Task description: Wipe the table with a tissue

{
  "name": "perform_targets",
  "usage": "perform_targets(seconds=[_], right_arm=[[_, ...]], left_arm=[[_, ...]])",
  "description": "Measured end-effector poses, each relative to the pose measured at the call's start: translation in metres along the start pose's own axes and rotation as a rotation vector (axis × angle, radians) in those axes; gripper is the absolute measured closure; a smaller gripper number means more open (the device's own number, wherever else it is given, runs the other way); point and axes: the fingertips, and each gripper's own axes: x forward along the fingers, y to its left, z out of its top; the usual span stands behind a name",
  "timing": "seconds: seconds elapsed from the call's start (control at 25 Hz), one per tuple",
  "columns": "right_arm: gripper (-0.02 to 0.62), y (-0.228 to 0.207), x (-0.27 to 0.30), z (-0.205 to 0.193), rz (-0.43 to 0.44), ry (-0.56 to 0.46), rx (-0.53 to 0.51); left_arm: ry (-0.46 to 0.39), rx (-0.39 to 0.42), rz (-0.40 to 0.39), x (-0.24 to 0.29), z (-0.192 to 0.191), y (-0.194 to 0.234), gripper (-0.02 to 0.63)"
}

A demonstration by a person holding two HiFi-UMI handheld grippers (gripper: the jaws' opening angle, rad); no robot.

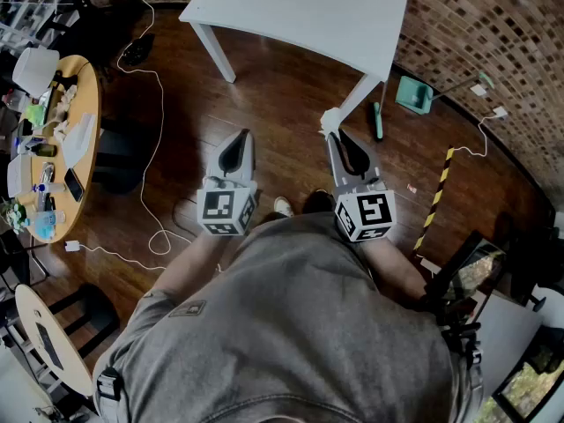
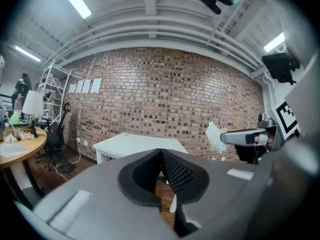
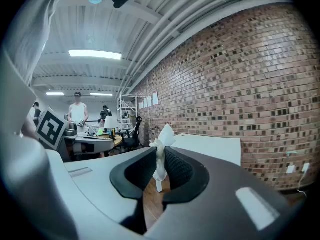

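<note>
Plainly the tissue (image 3: 161, 149) is not yet on the table (image 1: 300, 11). It is held in the air short of the table's near edge, by the near right leg, over the wooden floor (image 1: 282, 104). It is a bunched white wad pinched at its middle, with a tuft standing out past the jaw tips.

The right gripper (image 3: 160, 156) is clamped on it, the two black pads closed onto the paper with only the tissue between them. The left gripper (image 2: 161, 156) has its jaws pressed together on nothing, and hangs beside the right one, also short of the table.

The step in hand looks to be carrying the tissue up to the tabletop. To do it well, I would keep the clamp firm and tip the right gripper down so the free tuft meets the white top, not the hard jaw tips. Then sweep from one edge to the other in overlapping passes with light pressure, since thin paper may tear or slip out.
</note>
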Motion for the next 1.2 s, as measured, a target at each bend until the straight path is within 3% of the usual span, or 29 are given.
perform_targets(seconds=[0.56,1.2], right_arm=[[0.531,-0.009,0.066,-0.002,0.043,0.003,0.029],[0.531,-0.103,0.188,0.024,0.133,0.005,0.047]], left_arm=[[0.010,-0.018,0.039,0.041,0.004,0.038,0.604],[0.010,-0.006,0.134,0.180,0.045,0.068,0.604]])
